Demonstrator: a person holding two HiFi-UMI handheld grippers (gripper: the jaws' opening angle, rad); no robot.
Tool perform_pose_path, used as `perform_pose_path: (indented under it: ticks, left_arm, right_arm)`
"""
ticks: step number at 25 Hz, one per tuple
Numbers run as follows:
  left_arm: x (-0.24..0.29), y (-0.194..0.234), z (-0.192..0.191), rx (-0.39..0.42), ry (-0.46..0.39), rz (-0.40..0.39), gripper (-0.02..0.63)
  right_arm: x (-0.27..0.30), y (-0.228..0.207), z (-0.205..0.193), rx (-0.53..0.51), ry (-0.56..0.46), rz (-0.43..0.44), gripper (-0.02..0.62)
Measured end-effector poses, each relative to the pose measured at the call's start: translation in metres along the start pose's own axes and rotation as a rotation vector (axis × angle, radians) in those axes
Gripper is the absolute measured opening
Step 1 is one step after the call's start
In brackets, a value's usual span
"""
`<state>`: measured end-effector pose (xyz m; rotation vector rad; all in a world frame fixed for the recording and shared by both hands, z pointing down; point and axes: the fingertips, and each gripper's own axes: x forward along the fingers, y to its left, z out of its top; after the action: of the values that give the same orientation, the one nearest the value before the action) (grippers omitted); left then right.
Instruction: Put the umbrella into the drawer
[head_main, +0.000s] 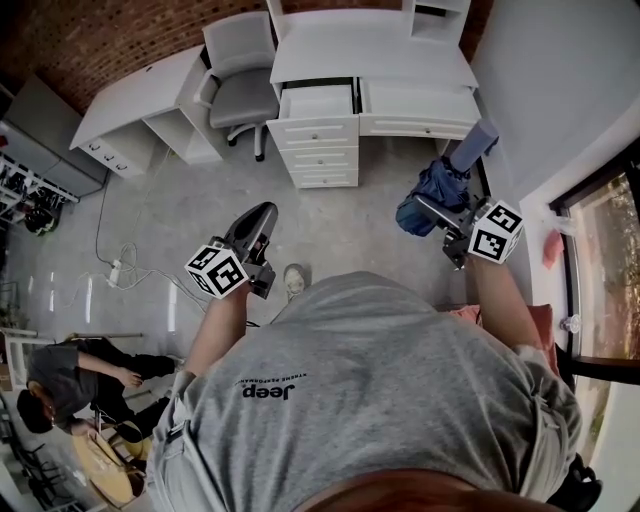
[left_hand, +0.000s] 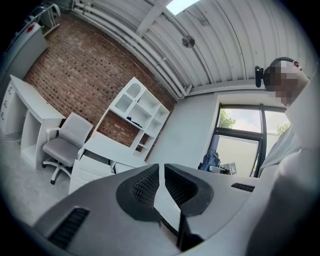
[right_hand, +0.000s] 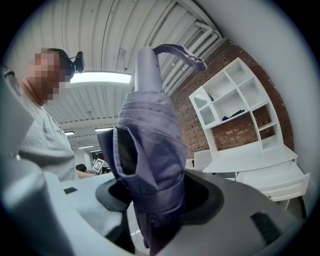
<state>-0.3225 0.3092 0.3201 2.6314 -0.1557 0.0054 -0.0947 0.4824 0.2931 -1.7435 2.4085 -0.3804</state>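
Right gripper (head_main: 437, 213) was clamped on the one umbrella (right_hand: 147, 145): folded, bluish-purple, strap wrapped round, pale looped handle at its far end; left gripper (left_hand: 161, 186), second of two, was closed, empty; one drawer (head_main: 318, 102) stood open at the far desk (head_main: 370, 50)

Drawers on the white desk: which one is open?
The top drawer of the stack beside the grey chair: it is pulled out and shows its inside, while those below it are shut.
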Motion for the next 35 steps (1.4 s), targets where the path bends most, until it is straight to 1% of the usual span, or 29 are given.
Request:
perform_pose_path:
  ticks: [2, 7, 12, 18, 26, 30, 35]
  left_arm:
    - [0.007, 0.02, 0.01, -0.005, 0.001, -0.015, 0.049]
    - [0.018, 0.084, 0.041, 0.0, 0.021, -0.056, 0.049]
    - [0.026, 0.151, 0.072, -0.024, 0.037, -0.088, 0.049]
    - [0.035, 0.213, 0.11, -0.014, 0.062, -0.114, 0.049]
    - [0.04, 0.284, 0.148, -0.027, 0.064, -0.131, 0.049]
    - [0.051, 0.311, 0.163, -0.024, 0.062, -0.149, 0.049]
    - [0.062, 0.339, 0.175, -0.025, 0.066, -0.169, 0.049]
  right_arm:
    - [0.019, -0.009, 0.003, 0.006, -0.002, -0.015, 0.261]
    - [0.082, -0.031, 0.009, 0.013, 0.003, -0.076, 0.261]
    - [0.142, -0.048, 0.014, 0.027, -0.014, -0.141, 0.261]
    - [0.212, -0.065, 0.022, 0.035, -0.006, -0.175, 0.261]
    - [0.286, -0.081, 0.033, 0.022, 0.005, -0.2, 0.261]
    - [0.314, -0.091, 0.038, 0.01, 0.009, -0.209, 0.261]
    - [0.337, -0.108, 0.042, 0.01, 0.012, -0.24, 0.261]
